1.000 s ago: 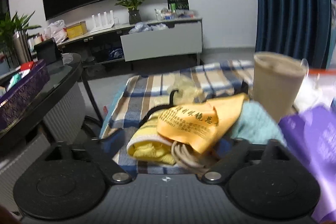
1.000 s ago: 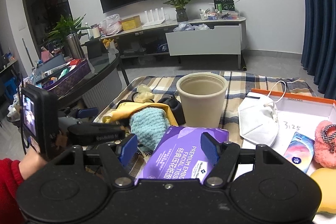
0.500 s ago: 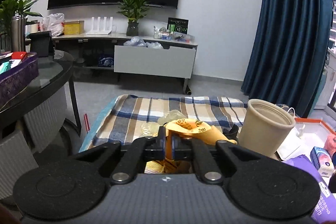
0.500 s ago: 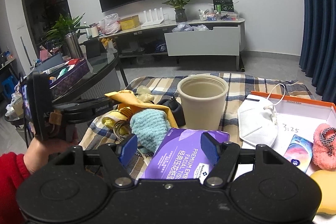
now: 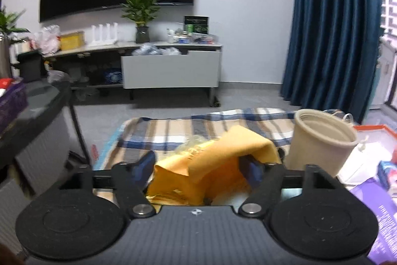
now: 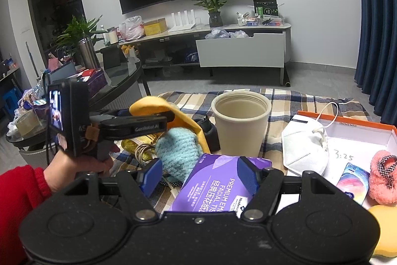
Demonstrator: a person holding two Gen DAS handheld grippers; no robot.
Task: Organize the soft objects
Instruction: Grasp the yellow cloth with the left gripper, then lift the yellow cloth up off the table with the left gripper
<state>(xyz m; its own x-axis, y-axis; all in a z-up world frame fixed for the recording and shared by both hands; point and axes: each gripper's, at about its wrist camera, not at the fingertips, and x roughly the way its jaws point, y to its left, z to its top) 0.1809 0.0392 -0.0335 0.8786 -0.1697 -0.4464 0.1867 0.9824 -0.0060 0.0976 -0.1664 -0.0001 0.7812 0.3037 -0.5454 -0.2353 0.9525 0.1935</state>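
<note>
An orange-yellow cloth (image 5: pixel 218 165) hangs draped between and over the fingers of my left gripper (image 5: pixel 201 165), whose jaws now stand wide apart. In the right wrist view the cloth (image 6: pixel 158 106) lies over the left gripper (image 6: pixel 148 123), above a light blue knitted piece (image 6: pixel 178 150) and beside a beige cup (image 6: pixel 242 123). My right gripper (image 6: pixel 198 178) is open and empty, low over a purple facial tissue pack (image 6: pixel 218 188). A white face mask (image 6: pixel 305 145) lies at the edge of an orange-rimmed white box (image 6: pixel 347 121).
A plaid blanket (image 6: pixel 285 101) covers the surface. In the box sit a pink fluffy item (image 6: pixel 383 178), a small colourful packet (image 6: pixel 352 178) and a yellow sponge (image 6: pixel 384 230). A black item (image 6: pixel 209 131) lies by the cup. A glass side table (image 6: pixel 119 81) stands left.
My left gripper shut on the orange-yellow cloth, lifted it toward the cup, and has now opened again with the cloth still draped on it. My right gripper has hardly moved.
</note>
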